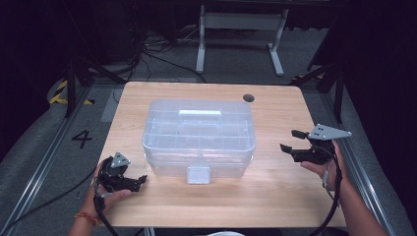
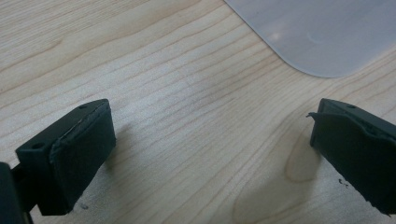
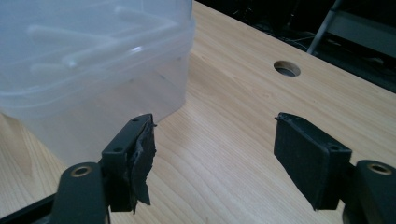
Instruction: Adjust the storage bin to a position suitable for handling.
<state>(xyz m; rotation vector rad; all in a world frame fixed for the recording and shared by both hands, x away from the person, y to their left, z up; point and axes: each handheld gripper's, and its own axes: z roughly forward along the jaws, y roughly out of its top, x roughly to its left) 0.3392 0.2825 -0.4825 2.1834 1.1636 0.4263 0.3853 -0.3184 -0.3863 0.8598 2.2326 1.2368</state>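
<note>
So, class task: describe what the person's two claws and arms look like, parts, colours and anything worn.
Each claw is black, with two blocky jaws faced in flat dark pads. The left claw and the right claw each carry a grey three-cornered plate with small holes on top and trail a black cable. The right claw's pad is torn at the edge. The forearms are bare; the left wrist wears an orange band.

A light wooden table [image 1: 275,196] stands on grey carpet floor [image 1: 39,142]. Beyond it, a white metal frame [image 1: 241,29], black cables [image 1: 147,49], and darkness at both sides.
</note>
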